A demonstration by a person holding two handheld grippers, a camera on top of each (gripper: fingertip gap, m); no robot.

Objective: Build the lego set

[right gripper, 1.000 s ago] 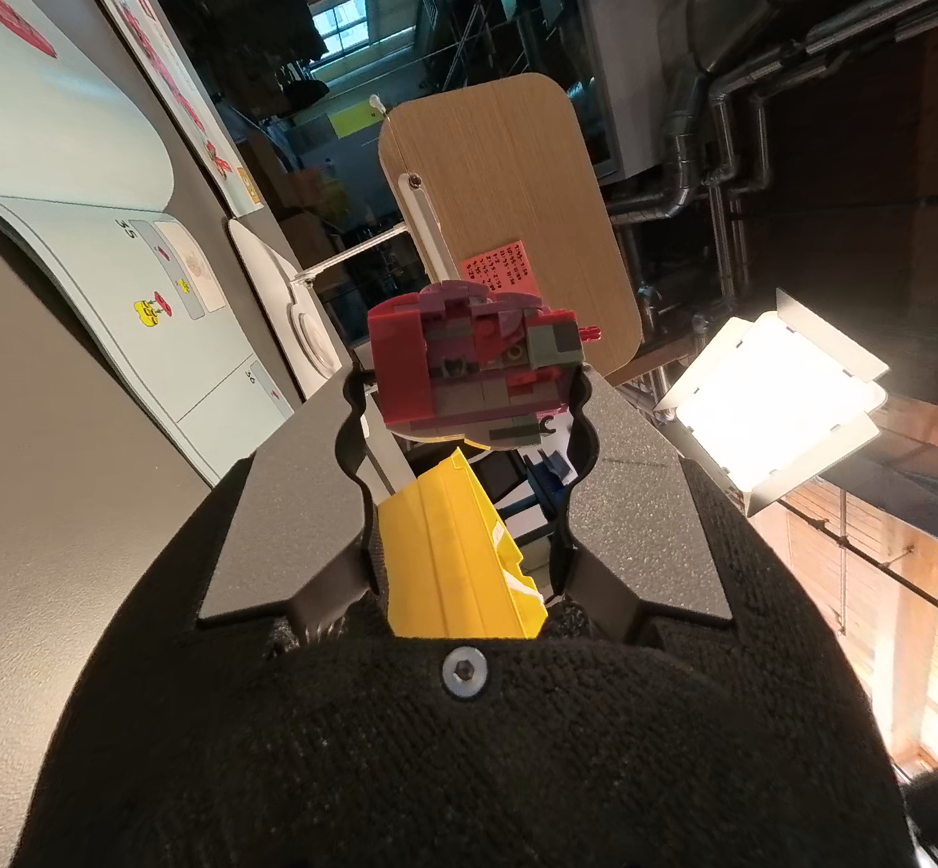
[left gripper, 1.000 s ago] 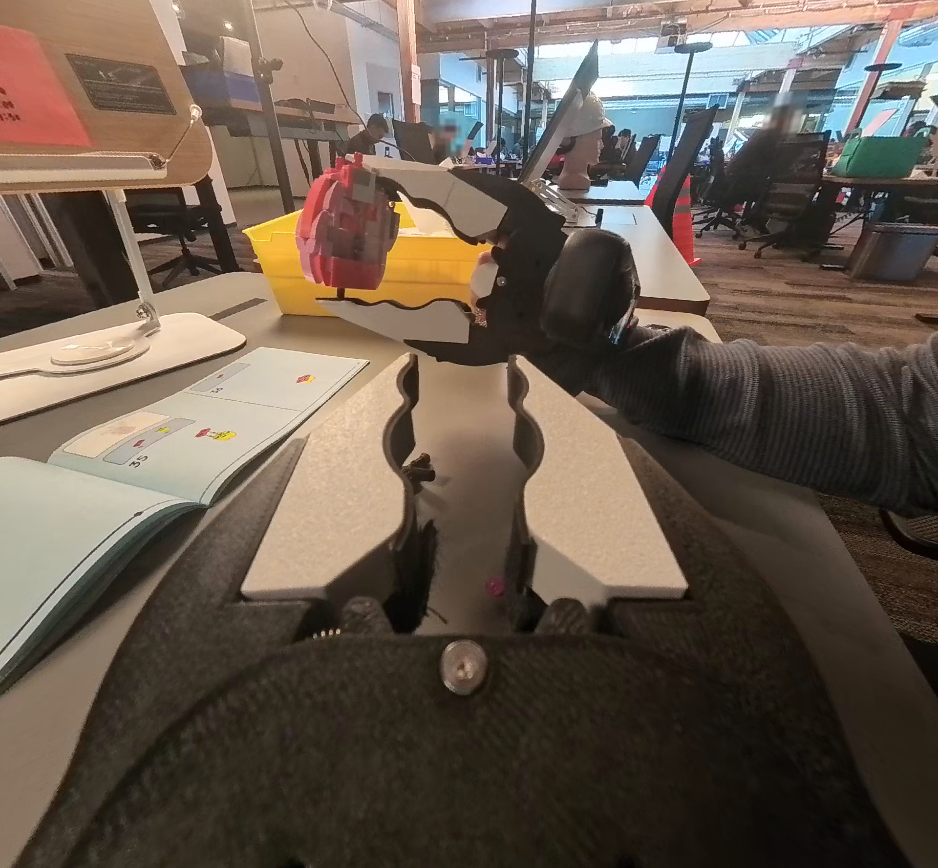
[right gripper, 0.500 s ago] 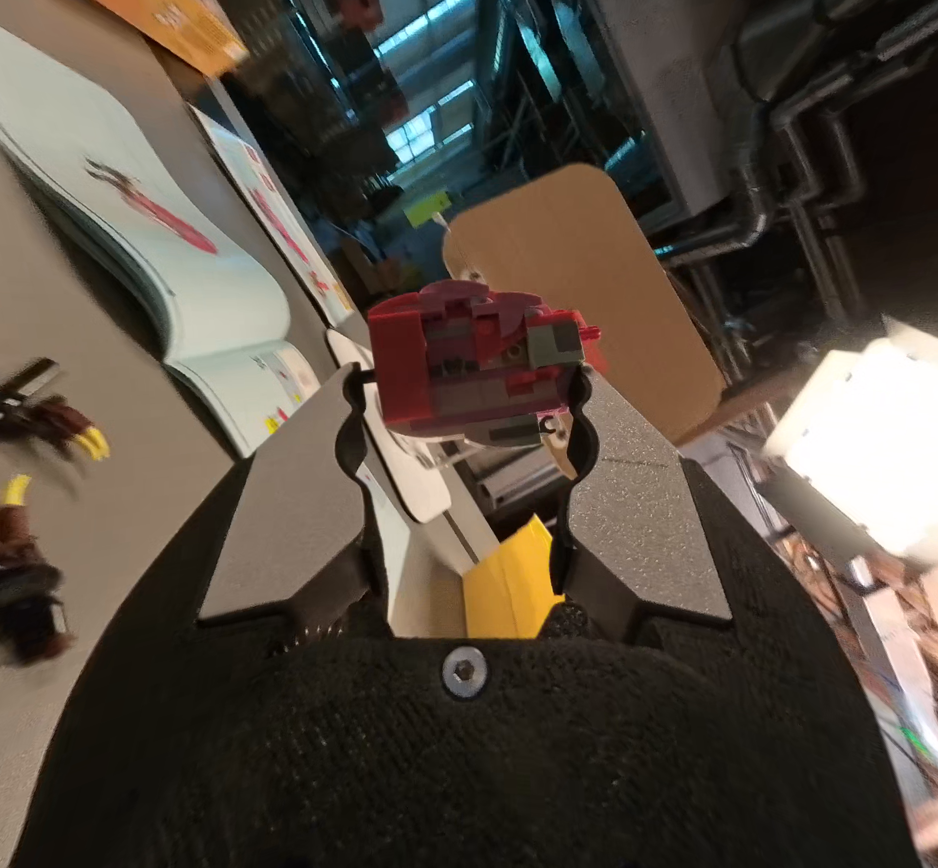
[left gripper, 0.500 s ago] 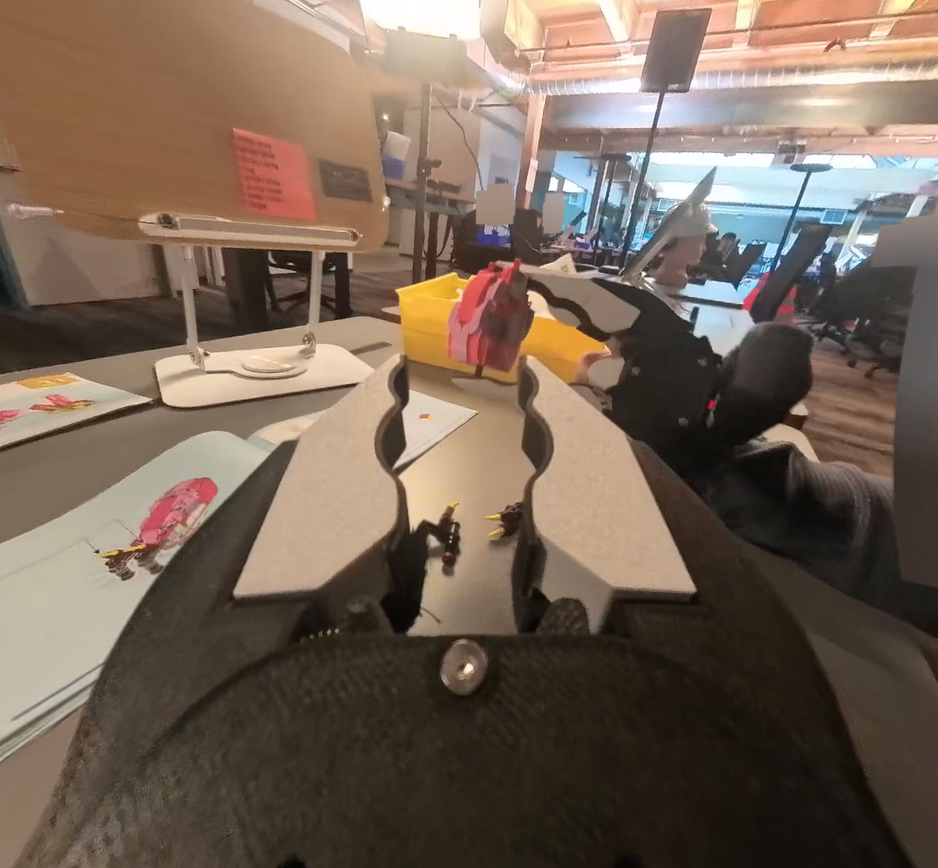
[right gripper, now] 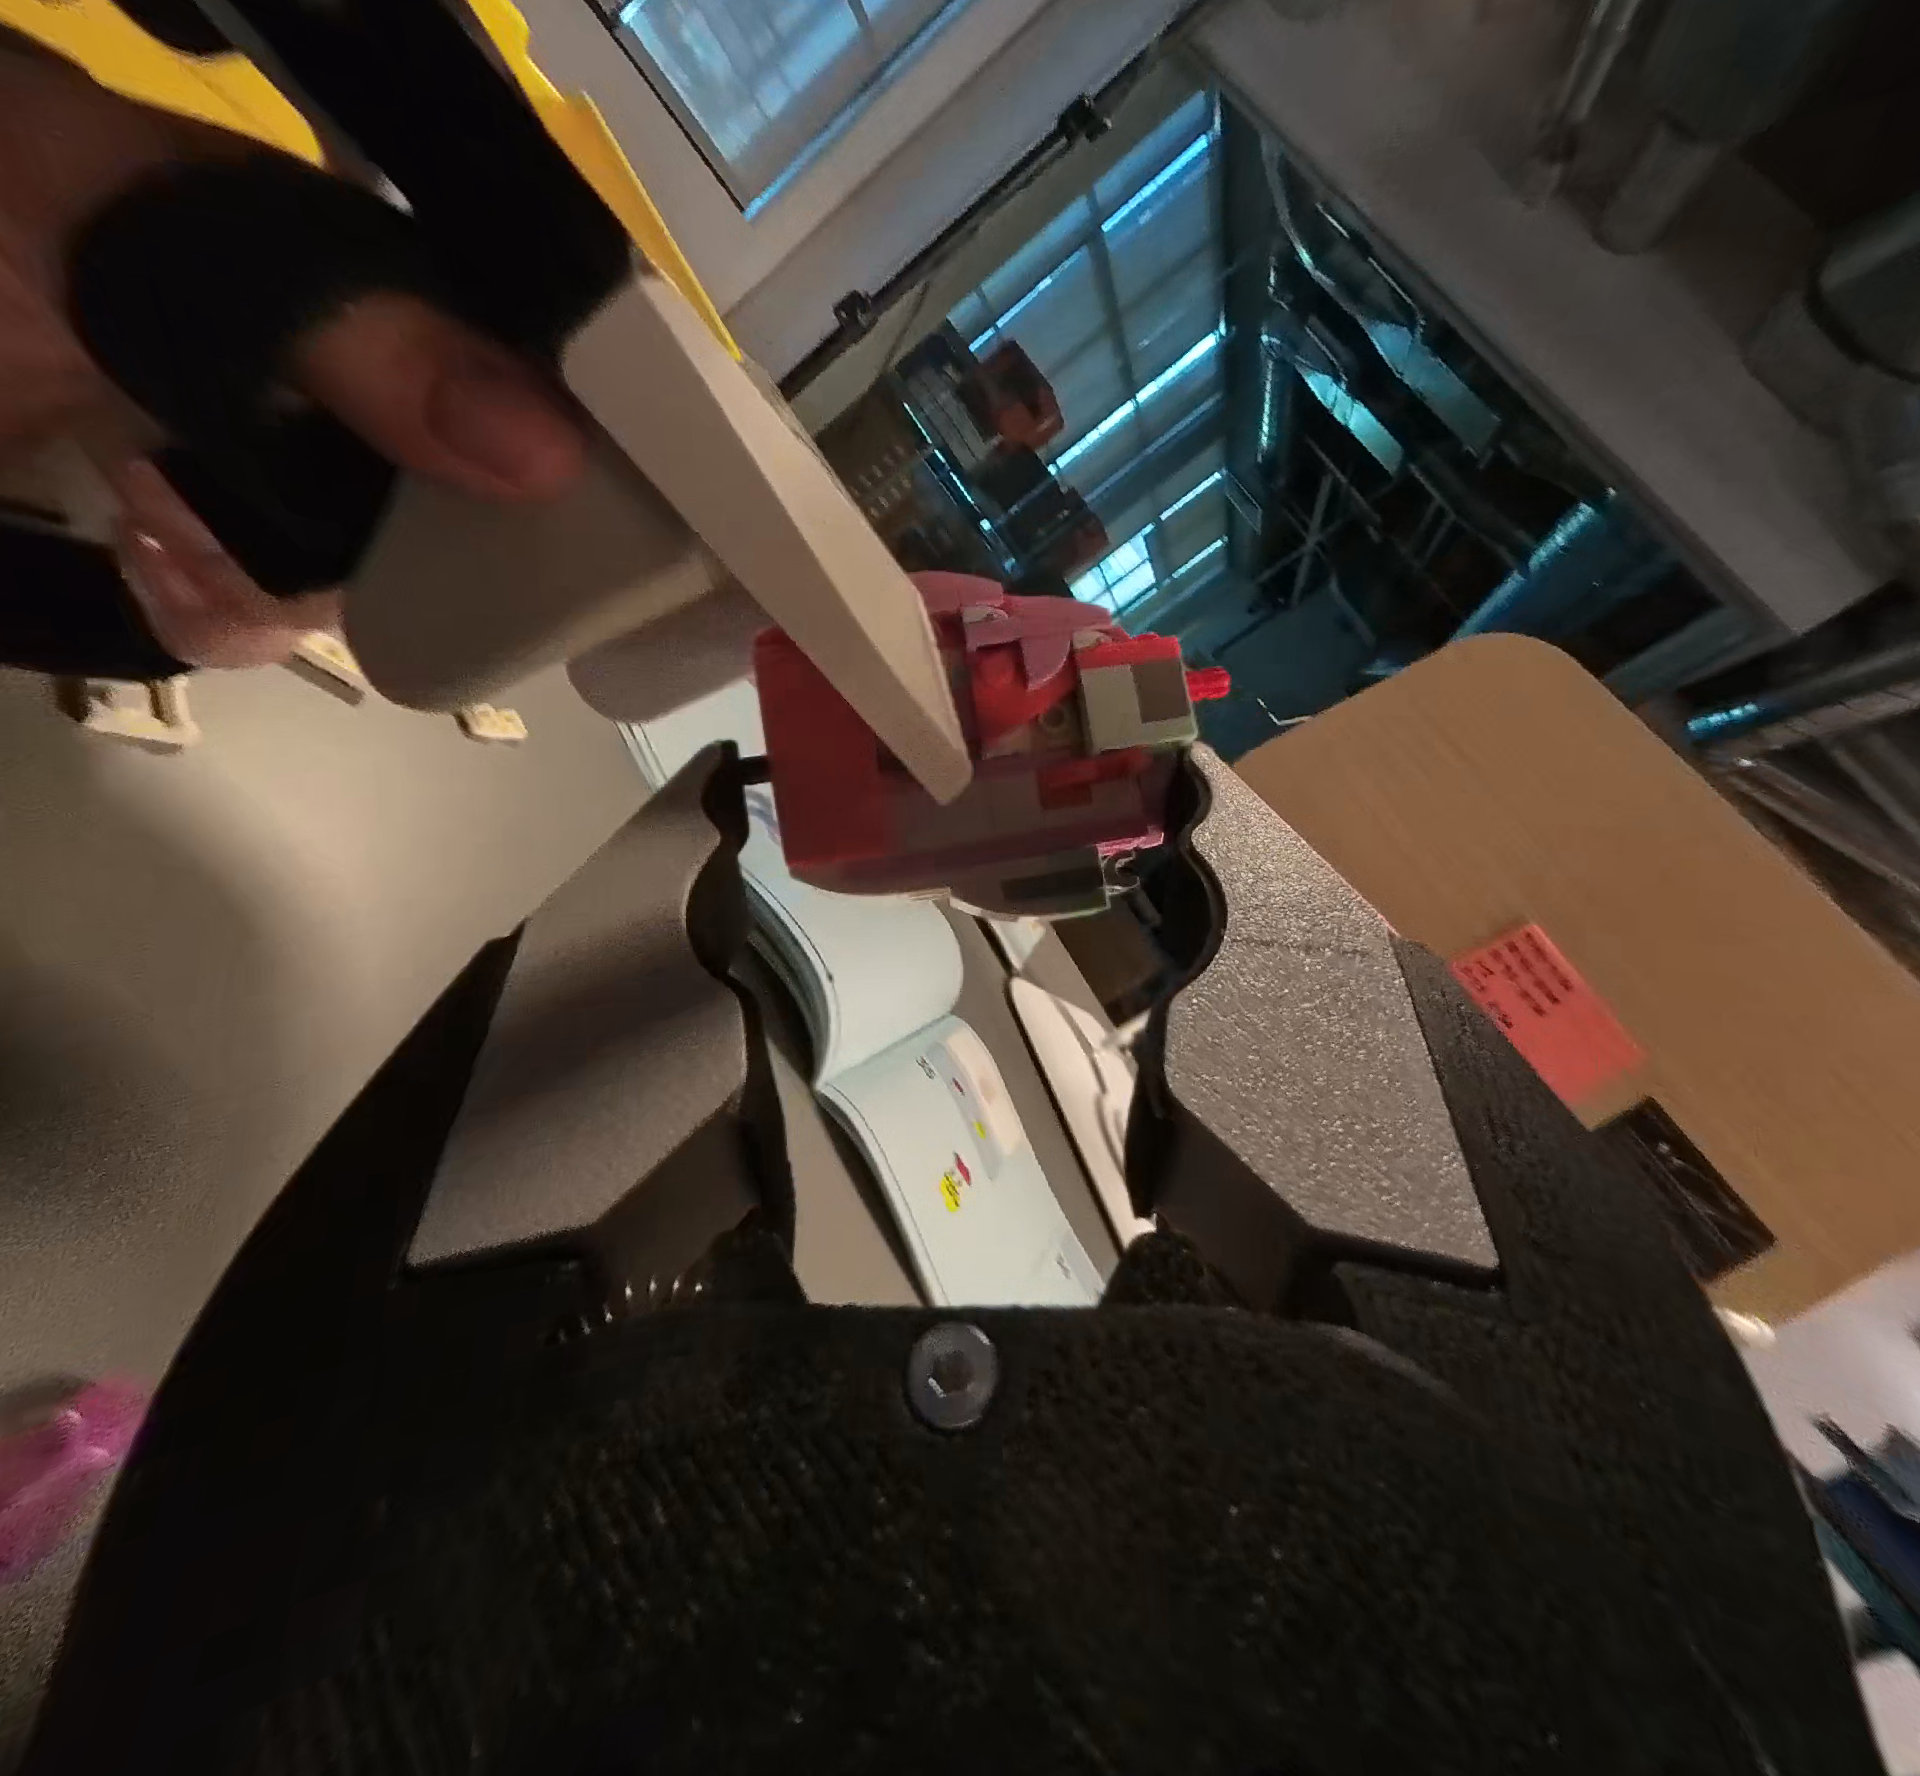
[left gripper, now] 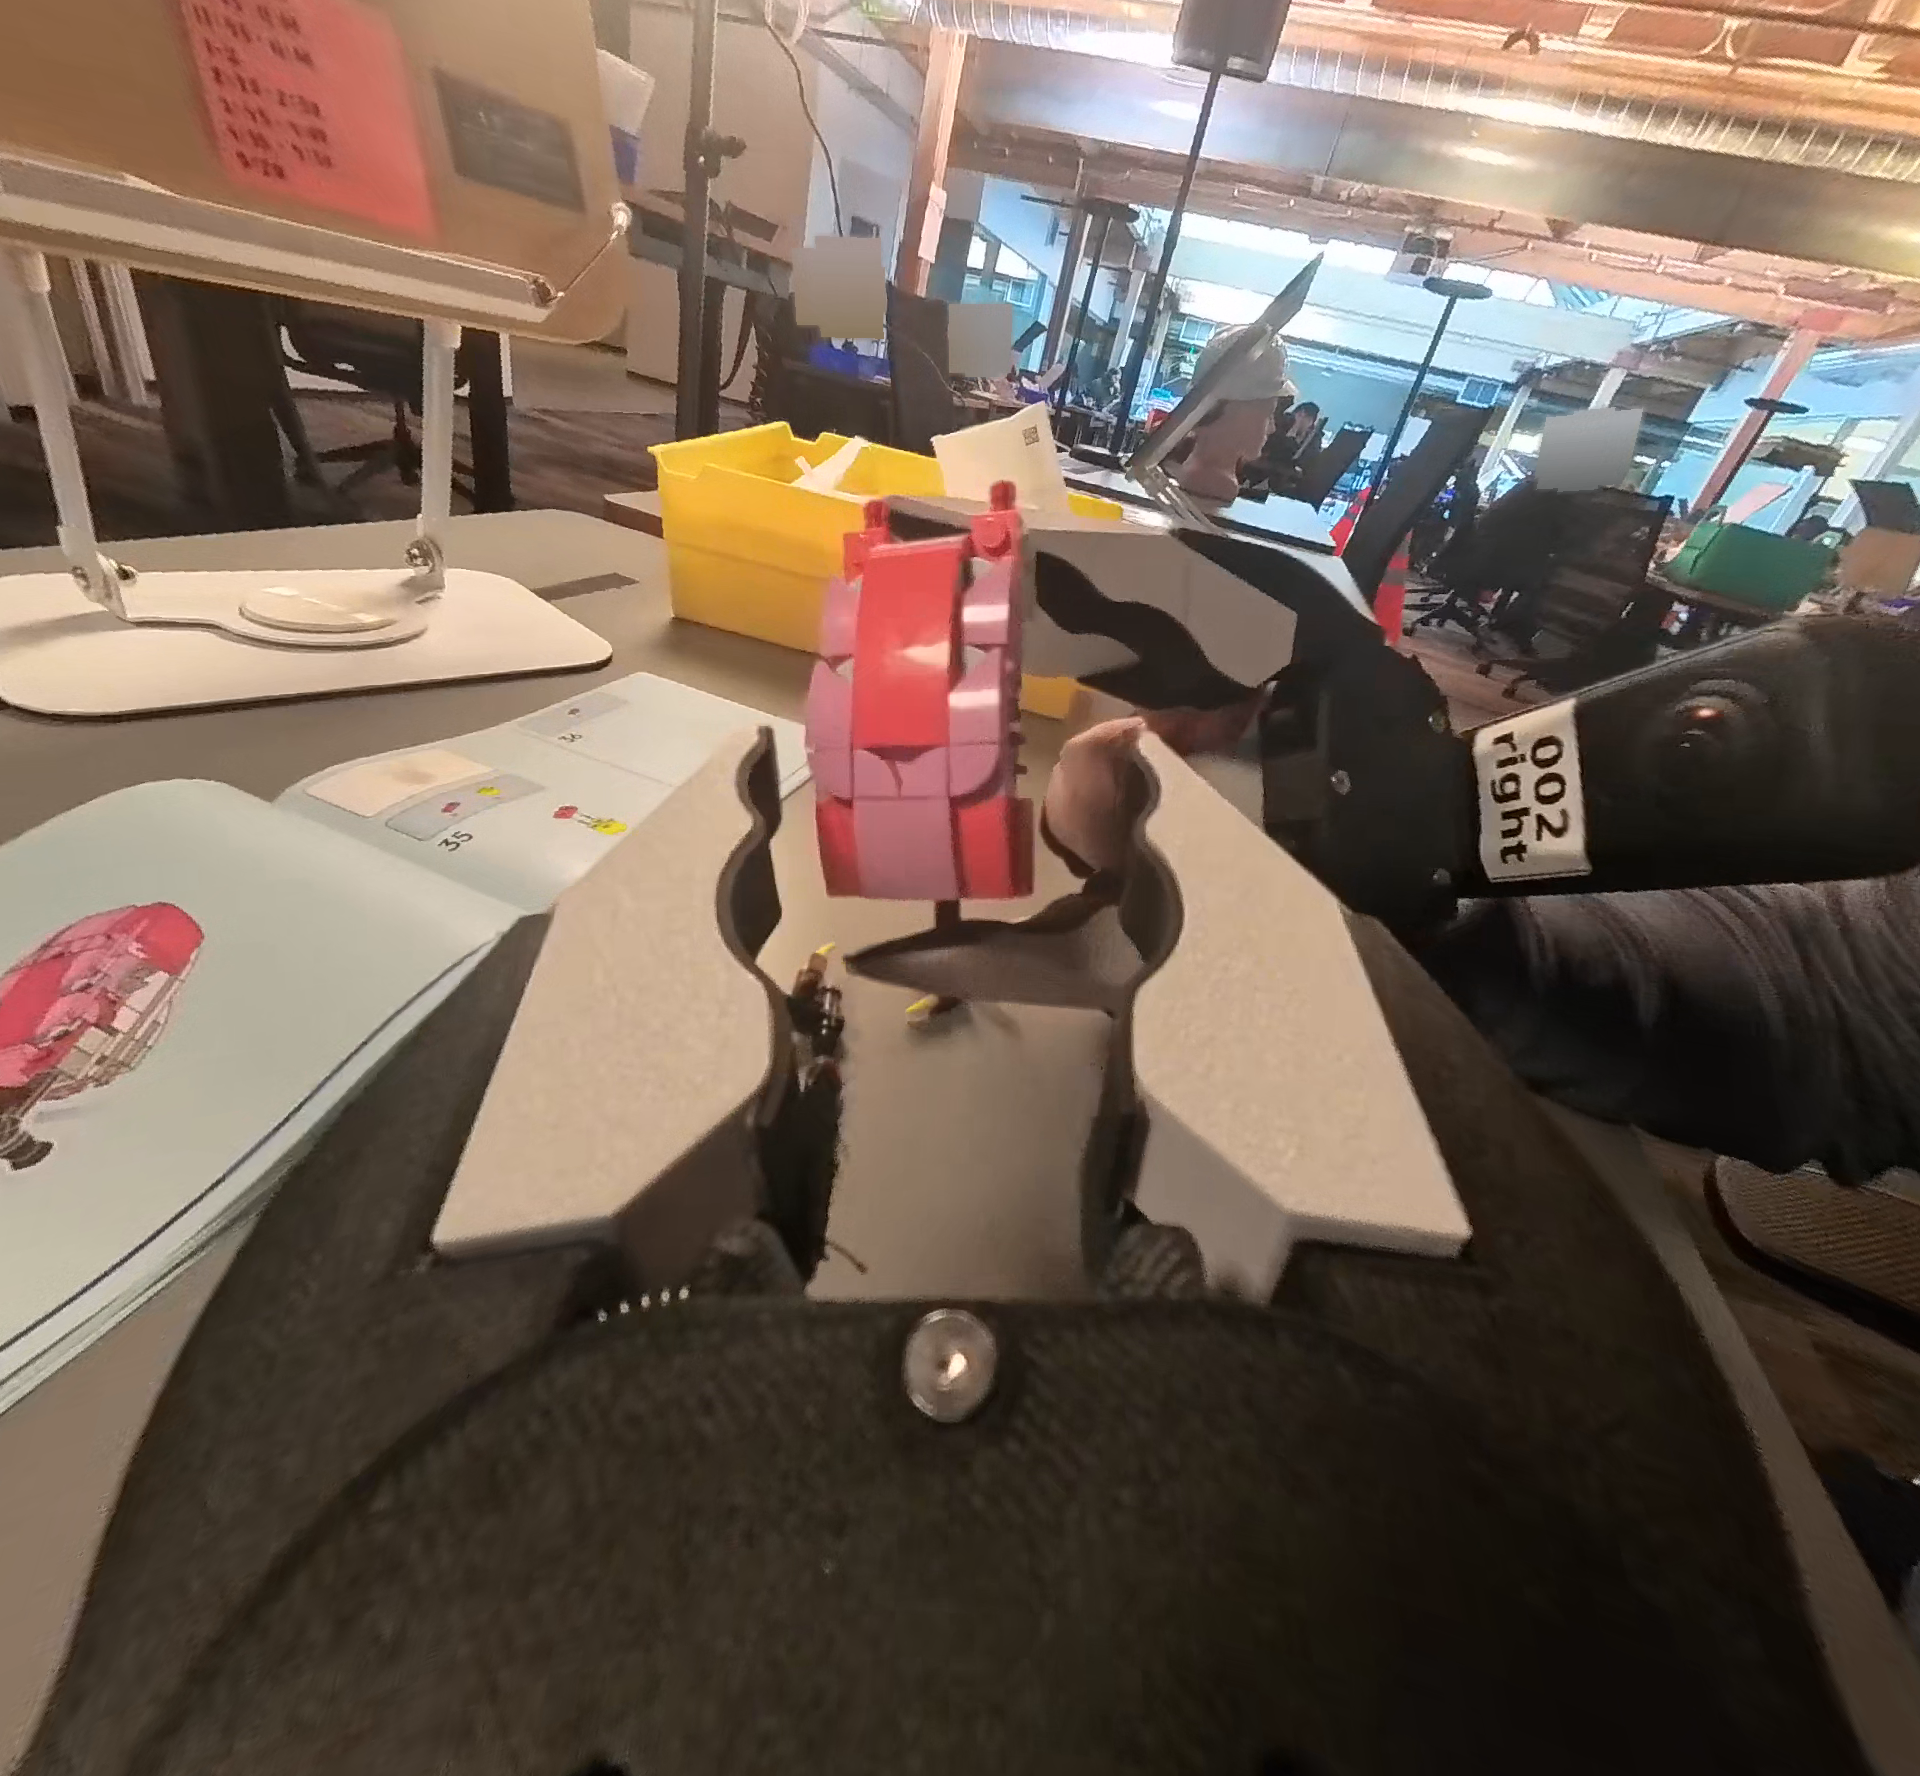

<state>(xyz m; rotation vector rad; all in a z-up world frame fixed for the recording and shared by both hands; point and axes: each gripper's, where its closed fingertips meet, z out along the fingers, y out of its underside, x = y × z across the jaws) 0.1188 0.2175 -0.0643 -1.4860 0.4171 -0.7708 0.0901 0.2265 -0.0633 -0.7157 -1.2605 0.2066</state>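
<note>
A red and pink lego model (left gripper: 914, 718) hangs above the grey table (left gripper: 644, 677). My right gripper (right gripper: 956, 786) is shut on it, one finger (left gripper: 1122, 573) on top and one below. In the right wrist view the model (right gripper: 1039, 791) fills the space between the dark fingertips. My left gripper (left gripper: 951, 770) is open wide. The model stands between its fingertips with a gap on each side. One pale left finger (right gripper: 790, 521) crosses in front of the model in the right wrist view. Two small dark pieces with yellow tips (left gripper: 821, 983) lie on the table below.
An open instruction booklet (left gripper: 260, 947) lies at the left. A wooden board on a white stand (left gripper: 291, 625) is behind it. A yellow bin (left gripper: 748, 542) sits at the table's far edge. A person's sleeve (left gripper: 1662, 999) comes in from the right. Less than 4 cm separates the two grippers' tips.
My left gripper has opened wider and closed in on the model, which now stands between its fingertips. My right gripper has kept hold of the model and turned it.
</note>
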